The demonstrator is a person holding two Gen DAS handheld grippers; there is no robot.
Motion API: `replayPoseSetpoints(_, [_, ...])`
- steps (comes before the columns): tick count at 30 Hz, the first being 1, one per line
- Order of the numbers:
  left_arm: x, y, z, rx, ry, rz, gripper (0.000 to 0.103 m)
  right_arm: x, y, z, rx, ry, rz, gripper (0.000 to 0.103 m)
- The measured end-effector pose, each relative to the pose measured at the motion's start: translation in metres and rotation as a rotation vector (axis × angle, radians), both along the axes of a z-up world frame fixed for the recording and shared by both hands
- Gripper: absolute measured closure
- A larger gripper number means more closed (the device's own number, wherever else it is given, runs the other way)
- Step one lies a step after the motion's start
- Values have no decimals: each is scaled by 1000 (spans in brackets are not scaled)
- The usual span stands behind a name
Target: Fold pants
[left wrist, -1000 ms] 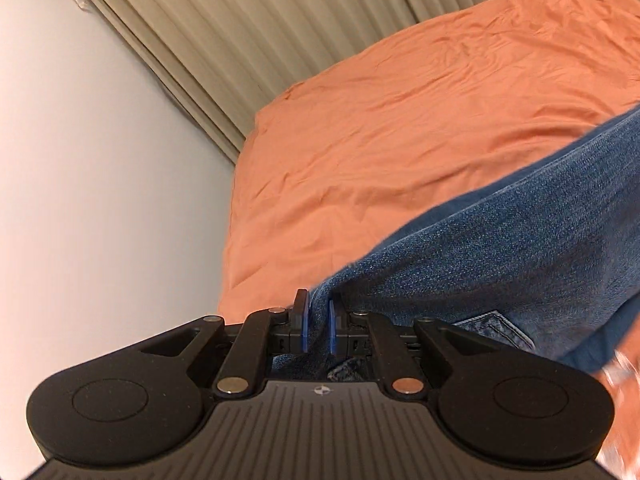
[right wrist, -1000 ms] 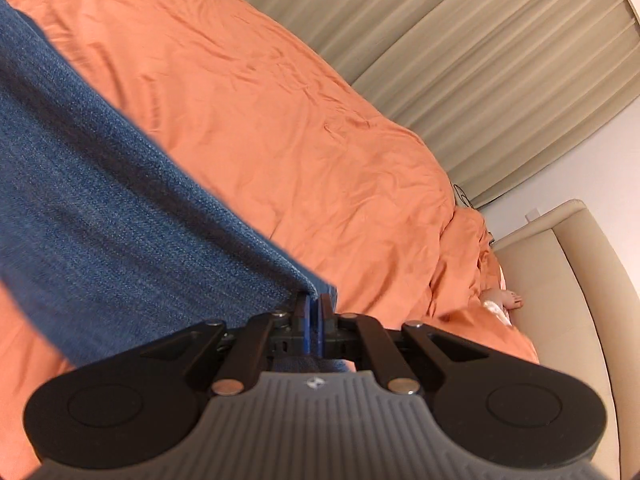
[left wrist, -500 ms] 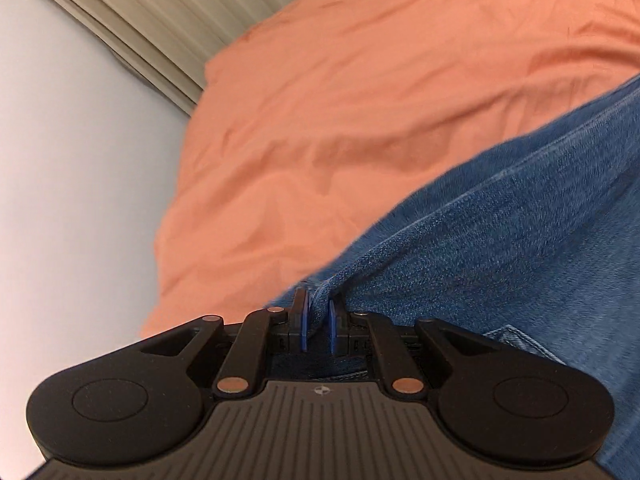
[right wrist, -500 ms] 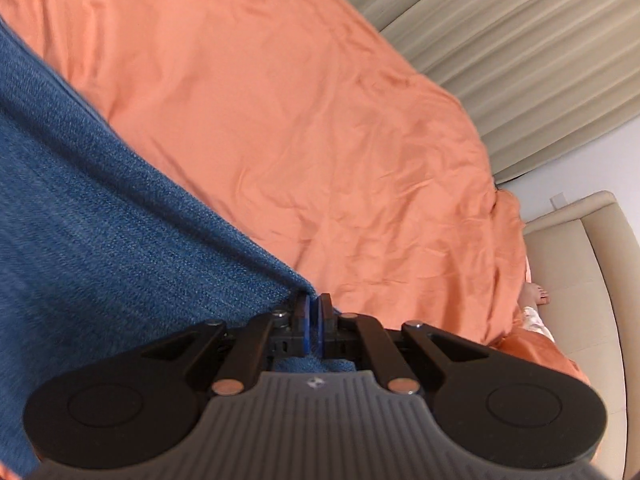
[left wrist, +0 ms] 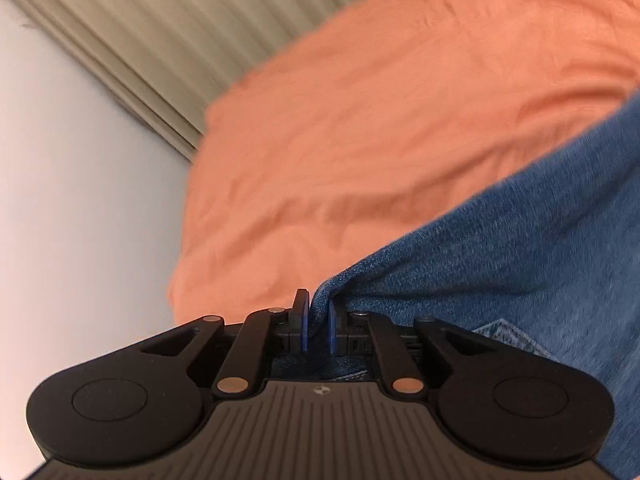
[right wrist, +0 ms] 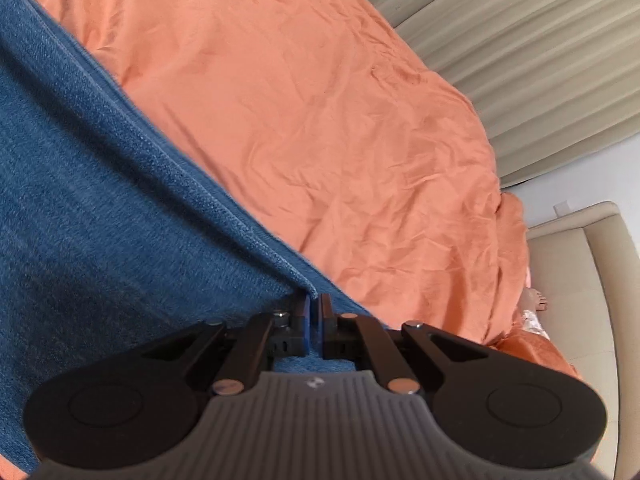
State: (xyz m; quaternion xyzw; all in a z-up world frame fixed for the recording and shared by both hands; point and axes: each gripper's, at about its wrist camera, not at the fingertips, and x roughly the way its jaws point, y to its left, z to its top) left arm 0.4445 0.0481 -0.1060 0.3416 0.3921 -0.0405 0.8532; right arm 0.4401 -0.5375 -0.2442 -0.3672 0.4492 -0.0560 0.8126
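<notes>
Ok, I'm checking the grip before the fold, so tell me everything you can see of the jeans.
The jeans are blue denim, mid-wash, with a stitched seam along one edge in the right wrist view and a stitched pocket corner in the left one. They are held between the two grippers above the orange bedspread. The left gripper pinches a bunched edge; the right gripper is shut on an edge too. Their full shape is out of frame.

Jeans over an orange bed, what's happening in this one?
A person is folding a pair of blue jeans above an orange bedspread. The left hand-held gripper pinches one denim edge near a back pocket; the right hand-held gripper is shut on another edge. The denim is raised between them, not yet laid flat.
</notes>
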Motion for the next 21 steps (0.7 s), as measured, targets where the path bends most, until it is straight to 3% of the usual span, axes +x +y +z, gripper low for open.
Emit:
replayPoseSetpoints(4, [22, -4, -26, 13, 54, 31, 91, 10, 5, -1, 12, -27, -53, 103])
replayPoseSetpoints(6, [29, -4, -38, 13, 72, 51, 84, 17, 7, -8, 6, -10, -68, 103])
replayPoseSetpoints(9, [40, 4, -42, -11, 58, 101, 53, 23, 9, -21, -17, 20, -65, 103])
replayPoseSetpoints(10, [44, 7, -42, 1, 35, 112, 31, 24, 10, -25, -20, 27, -66, 103])
replayPoseSetpoints(11, [44, 8, -41, 13, 13, 111, 18, 25, 10, -27, -18, 30, -68, 103])
replayPoseSetpoints(14, [46, 13, -30, -43, 24, 116, 14, 27, 9, -31, 3, 45, -82, 103])
replayPoseSetpoints(15, [47, 17, -24, -77, 31, 126, 13, 27, 9, -31, 9, 44, -87, 99])
replayPoseSetpoints(17, [43, 26, -11, -141, 35, 162, 13, 25, 8, -28, 28, 35, -95, 77])
replayPoseSetpoints(18, [40, 30, -3, -172, 41, 192, 13, 23, 7, -24, 33, 20, -105, 58])
replayPoseSetpoints(20, [24, 44, 15, -244, 42, 237, 13, 14, 7, -10, 83, -27, -117, 43])
replayPoseSetpoints(21, [15, 52, 25, -281, 38, 256, 13, 9, 7, -3, 116, -46, -124, 43])
